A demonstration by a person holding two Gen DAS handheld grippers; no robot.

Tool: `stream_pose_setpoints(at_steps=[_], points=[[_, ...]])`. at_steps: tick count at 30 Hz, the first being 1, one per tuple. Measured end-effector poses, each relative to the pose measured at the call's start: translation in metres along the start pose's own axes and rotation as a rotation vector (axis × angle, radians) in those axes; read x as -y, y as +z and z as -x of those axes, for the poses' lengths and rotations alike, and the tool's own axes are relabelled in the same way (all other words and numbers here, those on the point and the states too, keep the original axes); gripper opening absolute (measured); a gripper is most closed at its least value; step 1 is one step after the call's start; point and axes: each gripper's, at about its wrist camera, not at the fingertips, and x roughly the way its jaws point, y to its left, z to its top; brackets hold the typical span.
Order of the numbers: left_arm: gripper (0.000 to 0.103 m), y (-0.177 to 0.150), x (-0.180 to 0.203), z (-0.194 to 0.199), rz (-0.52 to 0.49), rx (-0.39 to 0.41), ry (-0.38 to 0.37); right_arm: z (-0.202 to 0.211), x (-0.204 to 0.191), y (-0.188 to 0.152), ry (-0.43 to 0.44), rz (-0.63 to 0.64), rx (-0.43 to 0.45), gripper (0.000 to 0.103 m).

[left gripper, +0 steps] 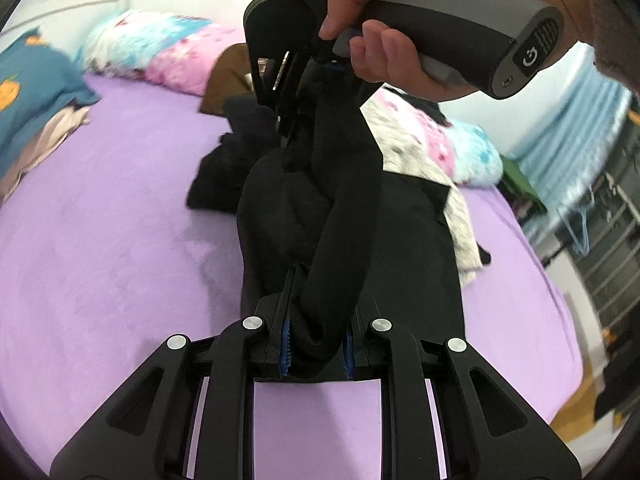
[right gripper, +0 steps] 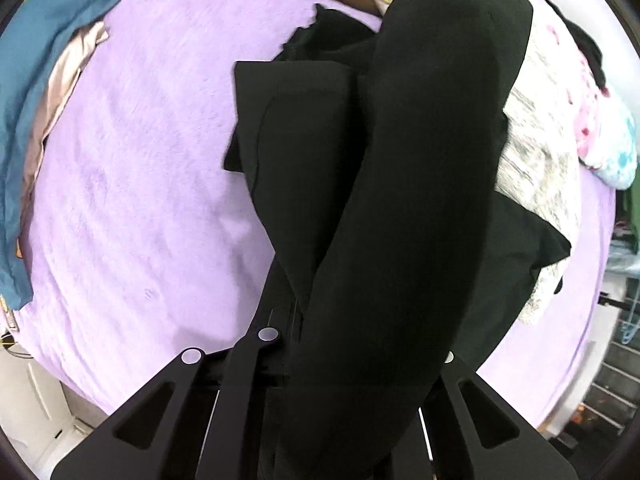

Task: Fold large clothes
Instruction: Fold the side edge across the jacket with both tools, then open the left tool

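Left wrist view: the left gripper (left gripper: 318, 344) has its blue-padded fingers (left gripper: 285, 336) clamped on a bunched fold of a large black knit garment (left gripper: 344, 216). From there the garment stretches up as a thick rope to the right gripper (left gripper: 286, 112), gripped by a person's hand (left gripper: 384, 40) around a grey and black handle. Its black fingers pinch the upper end of the cloth, close together. The rest of the garment trails down onto a soft purple bedspread (left gripper: 112, 208). A fluffy pink, white and turquoise blanket (left gripper: 168, 52) lies along the far edge, a teal cloth with orange print (left gripper: 36, 76) at the left, and a flat brown cloth (left gripper: 226, 76) behind the black heap.

Right wrist view: looking down, the black garment (right gripper: 404, 220) drapes over the right gripper (right gripper: 320, 360) and hides its fingertips, so the camera does not show the grip itself. Loose black folds lie on the purple bedspread (right gripper: 132, 168), beside a mottled white and grey cloth (right gripper: 536, 148).
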Motion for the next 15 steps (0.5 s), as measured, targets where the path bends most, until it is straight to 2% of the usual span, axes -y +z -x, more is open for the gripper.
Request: stream_pose_setpoints(at_steps=[2, 5, 10, 13, 15], points=[[0.017, -0.001, 0.013, -0.002, -0.016, -0.020, -0.026, -0.002, 0.020, -0.011, 0.034, -0.006, 0.020, 0.007], [0.017, -0.004, 0.034, -0.001, -0.081, -0.016, -0.017, -0.006, 0.062, -0.025, 0.102, -0.040, 0.049, 0.007], [0.018, -0.009, 0.050, -0.007, -0.127, -0.038, -0.042, -0.024, 0.121, -0.051, 0.213, -0.104, 0.070, 0.007], [0.018, -0.012, 0.057, -0.006, -0.149, -0.048, -0.056, -0.020, 0.138, -0.054, 0.278, -0.121, 0.099, 0.007], [0.018, -0.013, 0.063, -0.002, -0.149, -0.053, -0.085, -0.036, 0.153, -0.063, 0.313, -0.133, 0.123, 0.007]])
